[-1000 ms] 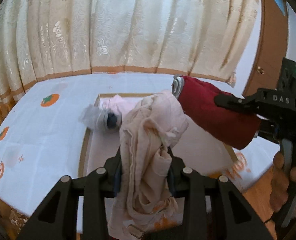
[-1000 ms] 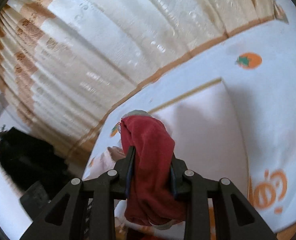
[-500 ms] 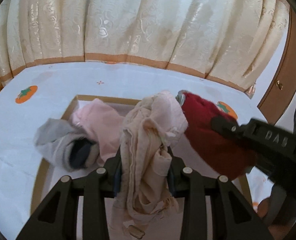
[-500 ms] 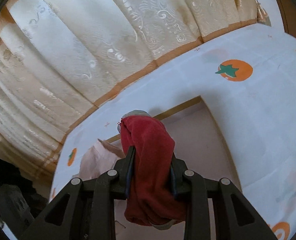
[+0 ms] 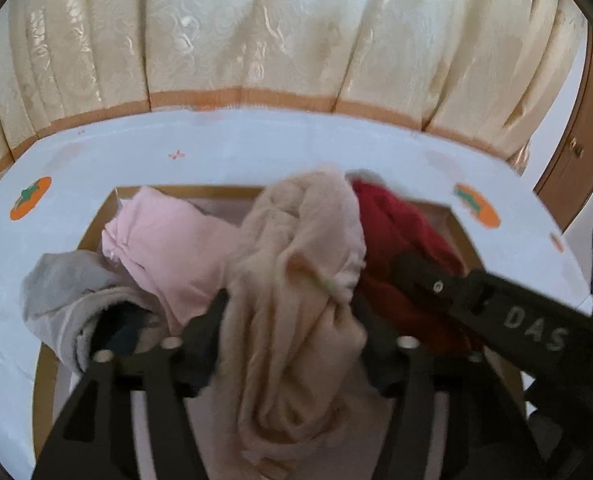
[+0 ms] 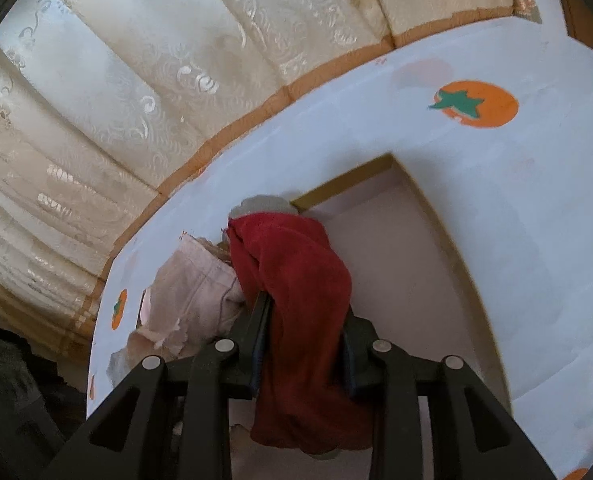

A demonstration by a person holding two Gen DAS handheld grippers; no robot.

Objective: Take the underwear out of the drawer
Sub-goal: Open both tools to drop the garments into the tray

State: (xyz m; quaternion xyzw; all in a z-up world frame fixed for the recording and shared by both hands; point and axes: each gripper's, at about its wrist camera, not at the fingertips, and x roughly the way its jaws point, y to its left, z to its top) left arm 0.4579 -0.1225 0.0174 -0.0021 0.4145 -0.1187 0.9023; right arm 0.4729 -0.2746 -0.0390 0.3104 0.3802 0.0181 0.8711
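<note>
the left gripper [image 5: 292, 344] has just been opening around the beige underwear [image 5: 296, 300]; the bundle sits between its jaws, and through the blur they look spread away from the cloth rather than pressing it. the right gripper [image 6: 302, 344] is clamped on the red underwear [image 6: 300, 300], which drapes over and below its jaws. both hang above the drawer [image 6: 396, 280], a shallow wooden-edged tray with a pale lining, set on the white cloth with orange fruit prints [image 5: 256, 152]. a pink piece [image 5: 168, 248] and a grey piece [image 5: 64, 292] spill over the drawer's left edge. the step looks like letting the beige piece go, oddly above the drawer rather than clear of it. the next move seems to call for carrying both pieces out past the rim onto the cloth, and only then spreading the right jaws too.
</note>
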